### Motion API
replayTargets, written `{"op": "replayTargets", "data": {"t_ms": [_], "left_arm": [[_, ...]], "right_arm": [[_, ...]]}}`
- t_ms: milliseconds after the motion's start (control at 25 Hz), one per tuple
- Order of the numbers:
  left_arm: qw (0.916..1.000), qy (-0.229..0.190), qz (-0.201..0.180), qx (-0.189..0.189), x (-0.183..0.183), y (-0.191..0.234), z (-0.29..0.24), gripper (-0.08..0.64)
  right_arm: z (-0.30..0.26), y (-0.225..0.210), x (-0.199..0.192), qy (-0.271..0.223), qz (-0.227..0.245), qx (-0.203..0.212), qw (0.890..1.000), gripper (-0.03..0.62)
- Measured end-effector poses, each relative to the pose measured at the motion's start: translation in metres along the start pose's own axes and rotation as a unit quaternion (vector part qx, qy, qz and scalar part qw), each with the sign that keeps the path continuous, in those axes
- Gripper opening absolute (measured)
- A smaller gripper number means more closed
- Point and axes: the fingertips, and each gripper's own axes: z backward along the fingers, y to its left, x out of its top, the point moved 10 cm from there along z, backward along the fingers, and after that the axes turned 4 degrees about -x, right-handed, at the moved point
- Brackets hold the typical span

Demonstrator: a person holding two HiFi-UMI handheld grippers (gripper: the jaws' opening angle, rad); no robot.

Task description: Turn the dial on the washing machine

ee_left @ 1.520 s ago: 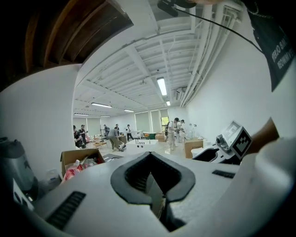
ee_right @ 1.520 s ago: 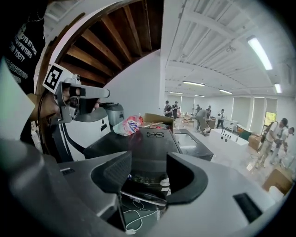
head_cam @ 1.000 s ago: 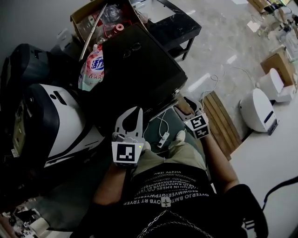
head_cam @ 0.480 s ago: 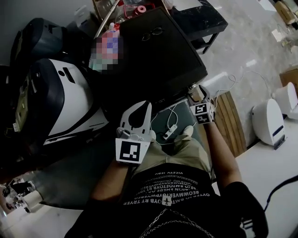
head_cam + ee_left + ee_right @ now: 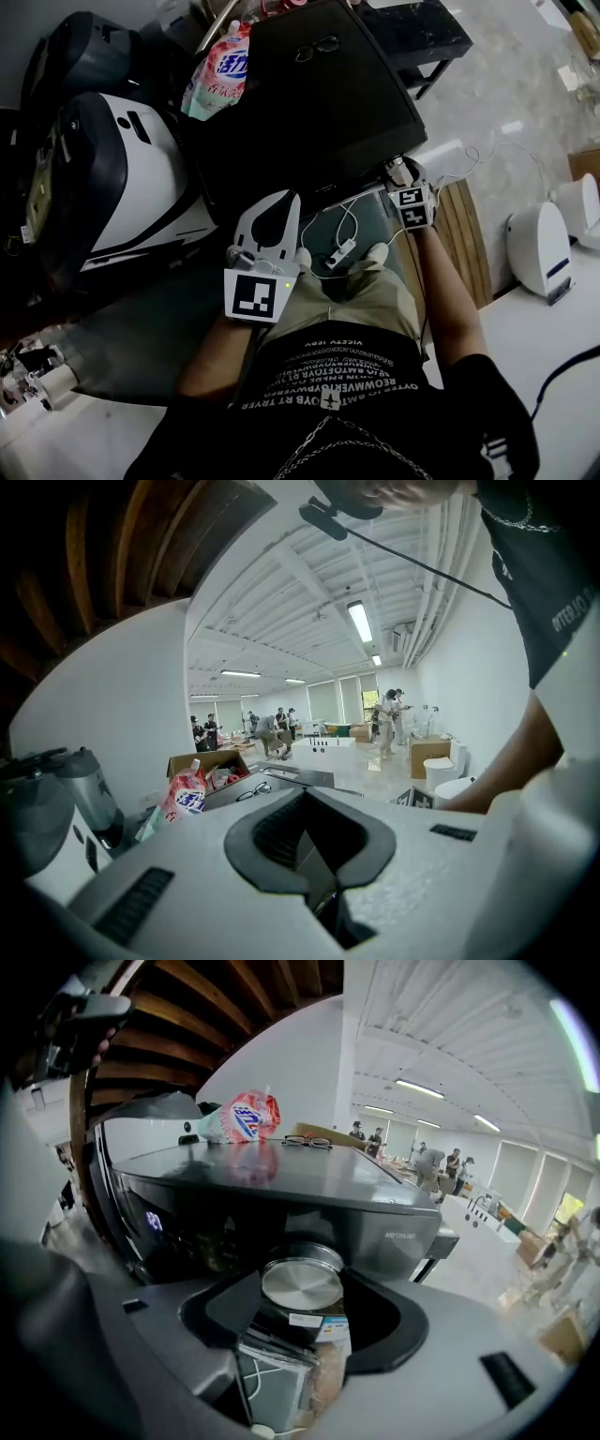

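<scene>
Washing machine (image 5: 319, 103) centre. Glasses (image 5: 317, 47) on its lid, towards the back. Detergent pouch (image 5: 217, 70) at its rear left corner, leaning towards the lid. Dial (image 5: 302, 1283) on the front panel, right end. Rounded appliance (image 5: 122, 187) just left of the machine. Low table (image 5: 422, 33) behind right. Slatted board (image 5: 464, 239) on the floor, right of the front corner.

1. On my feed, the washing machine (image 5: 309, 103) has a flat dark top, and a pair of glasses (image 5: 322, 44) lies near its far edge.
2. A pink detergent pouch (image 5: 217, 70) leans at the top's far left corner; I can't tell whether it rests on it.
3. The pale floor (image 5: 506, 84) carries a slatted wooden board (image 5: 466, 246), a white toilet-like unit (image 5: 539, 246) and a low black table (image 5: 427, 33).
</scene>
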Motion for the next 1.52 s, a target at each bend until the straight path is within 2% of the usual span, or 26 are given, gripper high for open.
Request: {"op": "replayTargets", "data": {"t_ms": [240, 280, 360, 480, 600, 720, 960, 1040, 1120, 1200, 1320, 1440, 1520], "left_arm": [[1.0, 0.0, 0.0, 0.002, 0.001, 0.0, 0.001, 0.005], [1.0, -0.002, -0.002, 0.001, 0.002, 0.0, 0.001, 0.005], [1.0, -0.006, -0.006, 0.0, 0.004, -0.002, 0.0, 0.005], [1.0, -0.009, -0.004, 0.001, 0.008, -0.004, -0.001, 0.005], [1.0, -0.006, -0.004, 0.001, 0.008, -0.005, -0.001, 0.005], [1.0, -0.006, -0.004, 0.003, 0.007, -0.006, 0.001, 0.005], [0.9999, -0.002, -0.01, 0.005, 0.003, -0.01, 0.007, 0.005], [1.0, 0.0, -0.008, 0.006, 0.0, -0.01, 0.009, 0.005], [0.9999, 0.001, -0.008, 0.007, 0.0, -0.011, 0.011, 0.005], [0.9999, -0.001, -0.009, 0.009, 0.001, -0.011, 0.013, 0.005], [0.9999, -0.002, -0.007, 0.012, 0.003, -0.011, 0.016, 0.005], [0.9999, 0.0, -0.006, 0.015, 0.001, -0.009, 0.018, 0.005], [0.9998, 0.0, -0.007, 0.016, 0.0, -0.01, 0.02, 0.005]], "right_arm": [[-0.003, -0.019, -0.011, -0.033, -0.101, 0.08, 0.991, 0.272], [-0.004, -0.02, -0.011, -0.034, -0.098, 0.085, 0.991, 0.272], [-0.002, -0.016, -0.009, -0.026, -0.055, 0.072, 0.996, 0.272], [0.007, -0.004, 0.0, -0.022, 0.027, 0.023, 0.999, 0.273], [0.007, 0.005, 0.005, -0.007, 0.07, -0.015, 0.997, 0.269], [0.003, 0.003, 0.003, -0.001, 0.044, -0.011, 0.999, 0.27], [0.002, -0.014, -0.003, -0.014, -0.054, 0.062, 0.997, 0.268], [0.001, -0.017, -0.005, -0.017, -0.065, 0.076, 0.995, 0.268], [0.002, -0.014, -0.003, -0.013, -0.034, 0.064, 0.997, 0.269], [0.008, -0.007, 0.002, -0.013, 0.009, 0.035, 0.999, 0.272], [0.012, 0.002, 0.008, -0.012, 0.046, -0.005, 0.999, 0.273], [0.005, 0.008, 0.007, 0.012, 0.064, -0.024, 0.998, 0.27], [0.003, 0.008, 0.006, 0.024, 0.054, -0.027, 0.998, 0.272]]}}
